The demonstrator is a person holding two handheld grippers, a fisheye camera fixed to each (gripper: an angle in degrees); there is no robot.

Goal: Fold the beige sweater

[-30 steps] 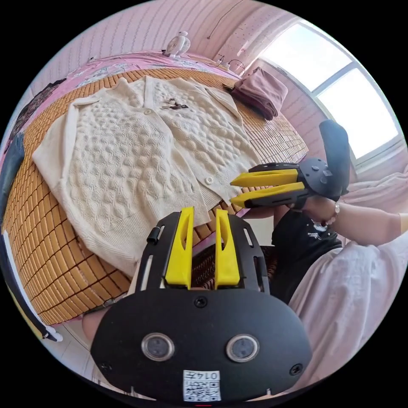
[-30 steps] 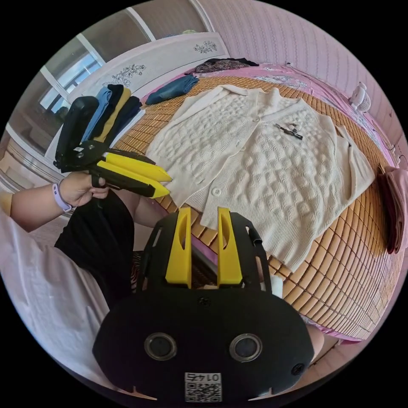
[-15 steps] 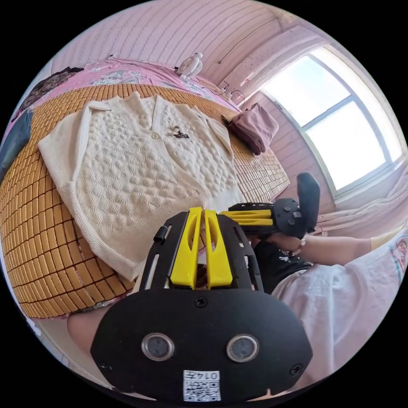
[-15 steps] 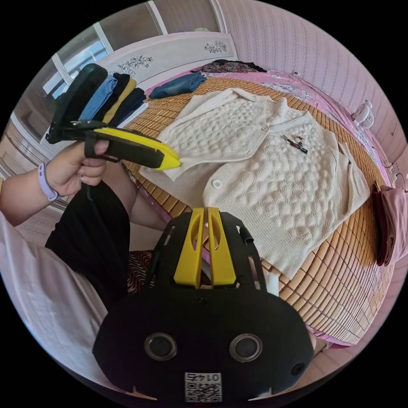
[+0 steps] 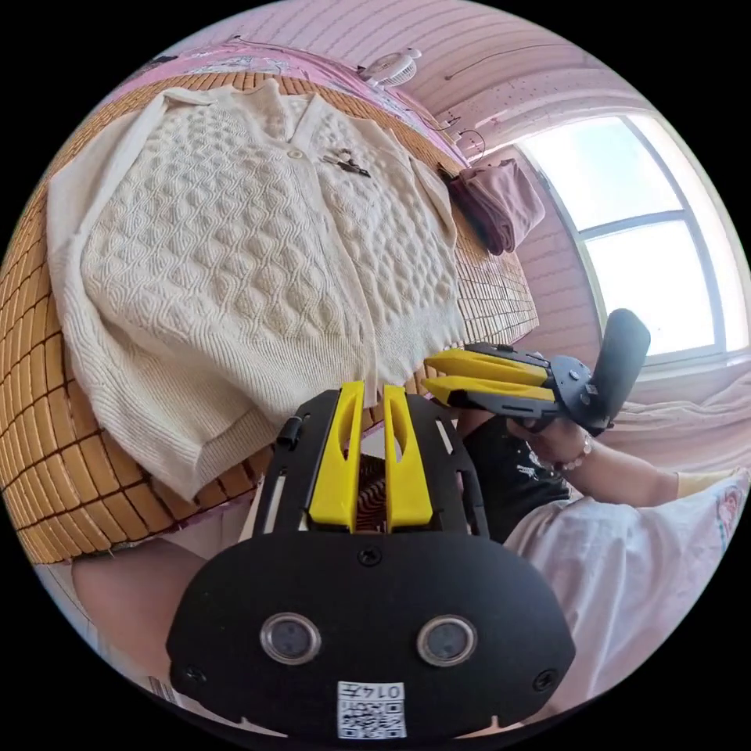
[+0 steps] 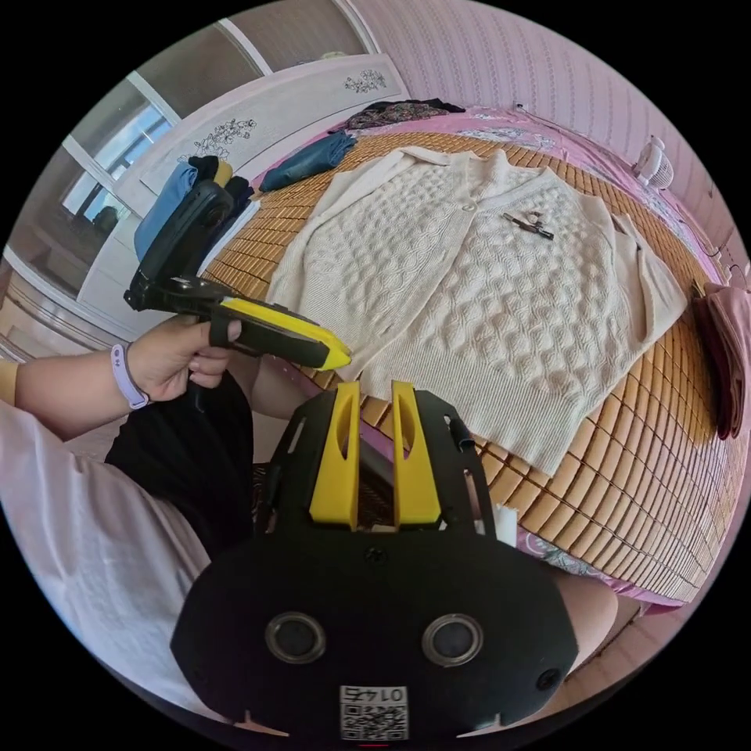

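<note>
The beige sweater (image 5: 235,235), a knit button cardigan with a small dark brooch (image 5: 344,162), lies flat and face up on a bamboo mat (image 5: 47,469) on the bed. My left gripper (image 5: 374,389) hovers just off the sweater's hem, jaws a little apart and holding nothing. My right gripper (image 5: 432,371) is held beside it, also near the hem. In the right gripper view the sweater (image 6: 485,297) spreads ahead. There my right gripper (image 6: 375,387) is open and holds nothing, and the left gripper (image 6: 340,361) points at the hem corner.
A folded mauve garment (image 5: 501,199) lies at the mat's far corner near the window. A small fan (image 6: 651,160) stands at the back. Stacked folded clothes (image 6: 188,188) and jeans (image 6: 309,160) sit by the headboard. The person's lap is below both grippers.
Both grippers' jaws went from open to nearly shut half a second ago and stand apart again now. Both cameras moved; the sweater lies as before.
</note>
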